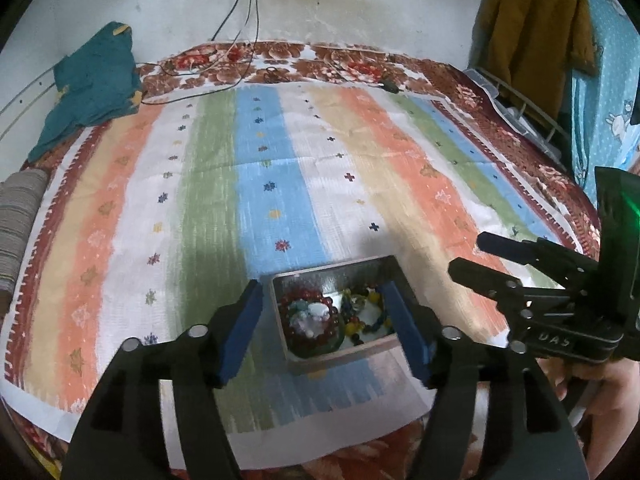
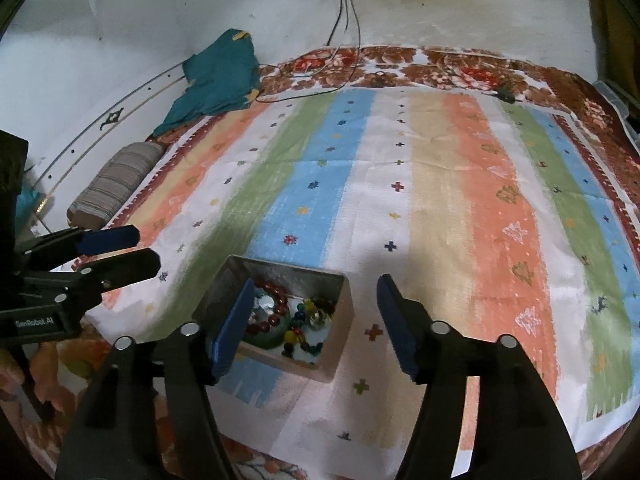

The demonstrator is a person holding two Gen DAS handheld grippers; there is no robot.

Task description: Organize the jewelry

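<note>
On the striped cloth (image 1: 280,160) that is covering the bed, I am seeing a small open box (image 1: 340,270) sitting near the front edge. I am using this box as my mark for everything else.

Far to the left of the box, a brown striped roll (image 2: 116,184) is lying at the cloth's edge. Behind and left of the box, a teal cloth (image 1: 92,88) is lying crumpled by the wall. Straight behind the box, far off, dark cables (image 1: 240,20) are hanging down the wall onto the flowery blanket (image 1: 340,64).

My left gripper (image 1: 322,320) is hanging just over the box, and its blue fingers (image 1: 240,332) are standing wide apart with nothing between the pads. One finger is showing left of the box and the other is covering the box's right side.

Inside the box, a ring of red beads (image 1: 308,320) is lying on the left side, with pale stones in its middle. Mixed coloured beads (image 1: 368,312), yellow and blue and dark, are lying on the right side.

My right gripper (image 2: 314,320) is hanging just right of the box, its fingers also spread apart and holding nothing. A hand (image 1: 596,396) is gripping it from below.

Far behind and right of the box, a mustard coat (image 1: 536,28) is hanging.
</note>
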